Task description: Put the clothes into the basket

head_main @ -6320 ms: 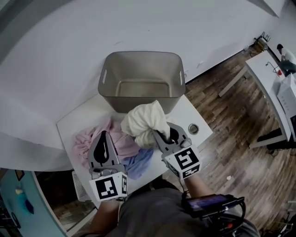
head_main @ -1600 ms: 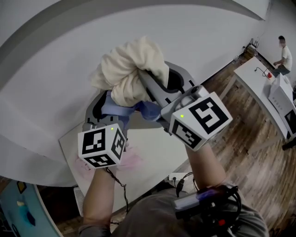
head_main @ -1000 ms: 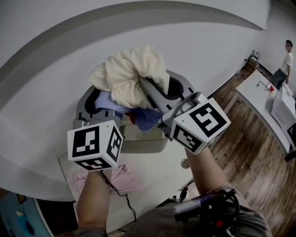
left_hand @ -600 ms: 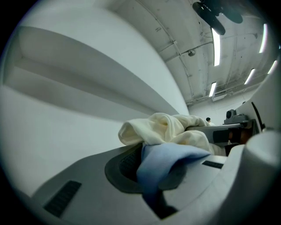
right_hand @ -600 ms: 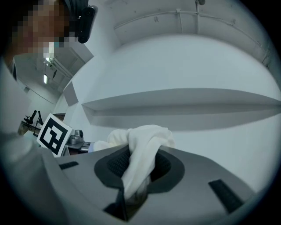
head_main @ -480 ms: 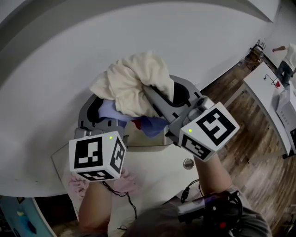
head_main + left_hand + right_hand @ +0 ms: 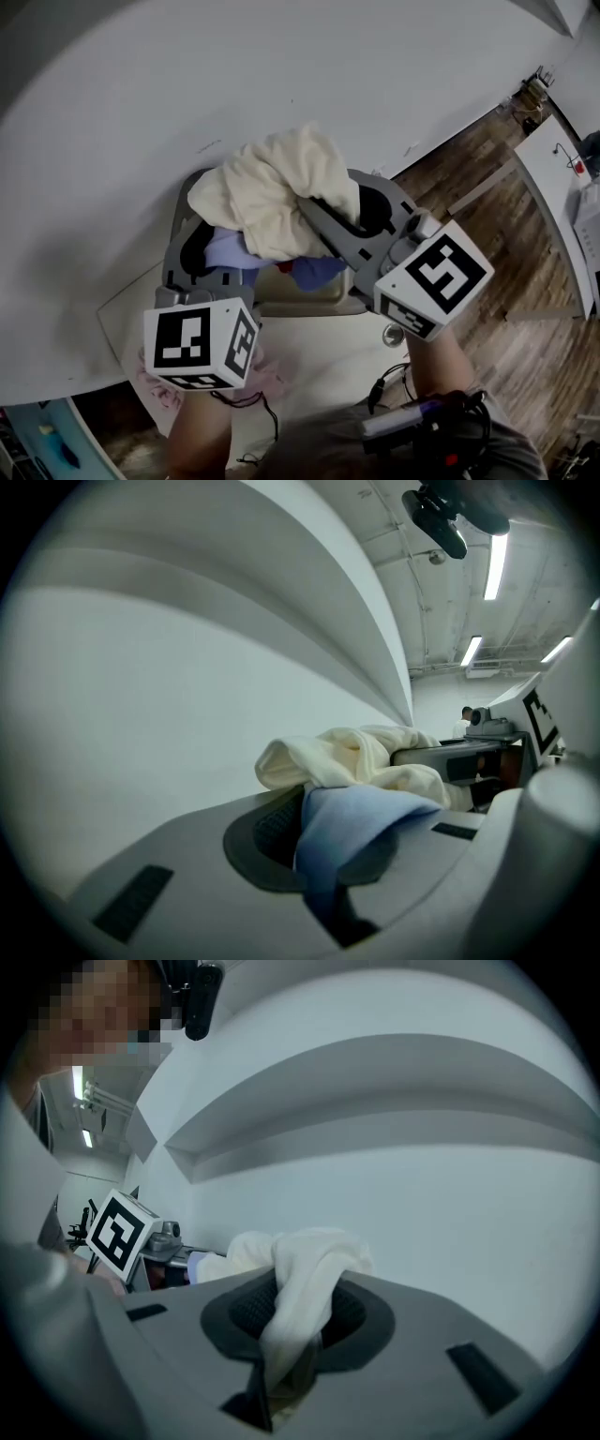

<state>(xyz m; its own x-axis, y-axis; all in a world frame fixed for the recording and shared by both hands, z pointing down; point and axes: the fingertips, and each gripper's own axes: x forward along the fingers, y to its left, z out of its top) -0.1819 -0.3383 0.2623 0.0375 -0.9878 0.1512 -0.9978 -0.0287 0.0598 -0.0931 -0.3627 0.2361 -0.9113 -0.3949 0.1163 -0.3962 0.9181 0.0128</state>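
In the head view both grippers hold clothes up over the grey basket (image 7: 309, 305), which is mostly hidden behind them. My left gripper (image 7: 208, 251) is shut on a blue cloth (image 7: 228, 251). My right gripper (image 7: 323, 214) is shut on a bunched cream cloth (image 7: 267, 197) that lies over the blue one. In the left gripper view the blue cloth (image 7: 361, 822) is pinched in the left gripper (image 7: 323, 860), with the cream cloth (image 7: 342, 757) beyond it. The right gripper view shows the cream cloth (image 7: 300, 1283) clamped in the right gripper (image 7: 281, 1340).
A pink garment (image 7: 270, 373) lies on the white table (image 7: 323, 361) in front of the basket, partly hidden by my left hand. A round grommet (image 7: 392, 335) sits in the table at the right. White wall stands behind; wooden floor and desks at the right.
Both grippers have sunk together with their clothes, coming down from high in front of the wall to just over the basket. Both grips are unchanged.
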